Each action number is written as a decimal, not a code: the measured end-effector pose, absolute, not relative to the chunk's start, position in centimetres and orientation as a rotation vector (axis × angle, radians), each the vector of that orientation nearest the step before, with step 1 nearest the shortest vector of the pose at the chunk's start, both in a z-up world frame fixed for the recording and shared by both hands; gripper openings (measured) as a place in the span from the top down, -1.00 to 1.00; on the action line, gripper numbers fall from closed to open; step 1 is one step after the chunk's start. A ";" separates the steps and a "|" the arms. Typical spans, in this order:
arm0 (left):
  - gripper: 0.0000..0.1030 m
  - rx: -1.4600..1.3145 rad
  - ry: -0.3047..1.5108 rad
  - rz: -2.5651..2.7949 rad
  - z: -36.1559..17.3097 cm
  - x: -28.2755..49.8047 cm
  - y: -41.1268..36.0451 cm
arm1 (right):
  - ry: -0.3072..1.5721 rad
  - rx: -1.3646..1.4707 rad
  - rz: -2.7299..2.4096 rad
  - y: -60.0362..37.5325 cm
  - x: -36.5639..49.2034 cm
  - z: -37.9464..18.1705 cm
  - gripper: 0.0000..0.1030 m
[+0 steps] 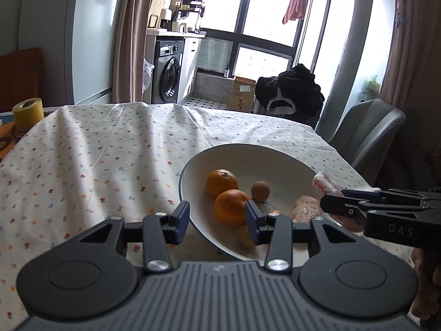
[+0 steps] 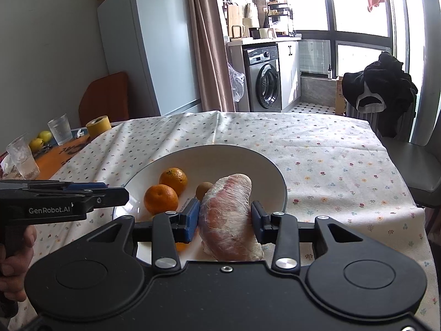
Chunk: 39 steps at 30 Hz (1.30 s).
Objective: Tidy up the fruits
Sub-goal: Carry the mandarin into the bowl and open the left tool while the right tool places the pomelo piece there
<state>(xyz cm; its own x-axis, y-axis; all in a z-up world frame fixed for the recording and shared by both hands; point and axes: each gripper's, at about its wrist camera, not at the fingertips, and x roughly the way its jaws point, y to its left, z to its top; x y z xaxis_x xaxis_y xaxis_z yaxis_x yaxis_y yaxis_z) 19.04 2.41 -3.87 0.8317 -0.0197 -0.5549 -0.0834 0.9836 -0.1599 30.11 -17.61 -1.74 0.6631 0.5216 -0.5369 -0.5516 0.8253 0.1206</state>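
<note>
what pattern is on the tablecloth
White tablecloth dotted with small multicoloured flowers; clearest in the right wrist view.

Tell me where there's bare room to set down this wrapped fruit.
Free: the bowl's far and right inside, beyond the wrapped fruit. The tablecloth past the bowl is also bare. Crowded: the bowl's left, with two oranges and a kiwi.

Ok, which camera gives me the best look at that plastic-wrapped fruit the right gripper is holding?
The right wrist view. There the wrapped fruit sits centred between the right gripper fingers, showing nearly its whole length above the white bowl. The left wrist view shows only parts of it at the right edge, mostly hidden behind the gripper.
</note>
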 end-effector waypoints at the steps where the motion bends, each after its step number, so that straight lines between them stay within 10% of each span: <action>1: 0.15 -0.183 0.589 0.042 -3.8 19.0 2.7 | 0.589 -0.055 0.607 -17.5 30.3 -1.8 0.27; 17: -0.34 -0.168 0.582 0.115 -3.6 19.0 4.5 | 0.528 -0.042 0.610 -15.4 32.4 -0.6 0.25; 22: -0.39 -0.170 0.585 0.135 -3.4 18.8 4.9 | 0.455 -0.006 0.567 -16.0 32.6 0.1 -0.47; 39: -0.75 -0.151 0.557 0.146 -2.0 17.0 3.8 | 0.521 0.037 0.574 -18.9 30.4 0.8 -0.75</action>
<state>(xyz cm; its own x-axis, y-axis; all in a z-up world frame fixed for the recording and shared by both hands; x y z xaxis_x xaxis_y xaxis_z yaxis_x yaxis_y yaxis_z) 16.99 3.83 -1.98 0.8393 0.0970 -0.5350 -0.1786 0.9785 -0.1028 30.35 -18.85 0.75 0.7139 0.5275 -0.4605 -0.5090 0.8426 0.1760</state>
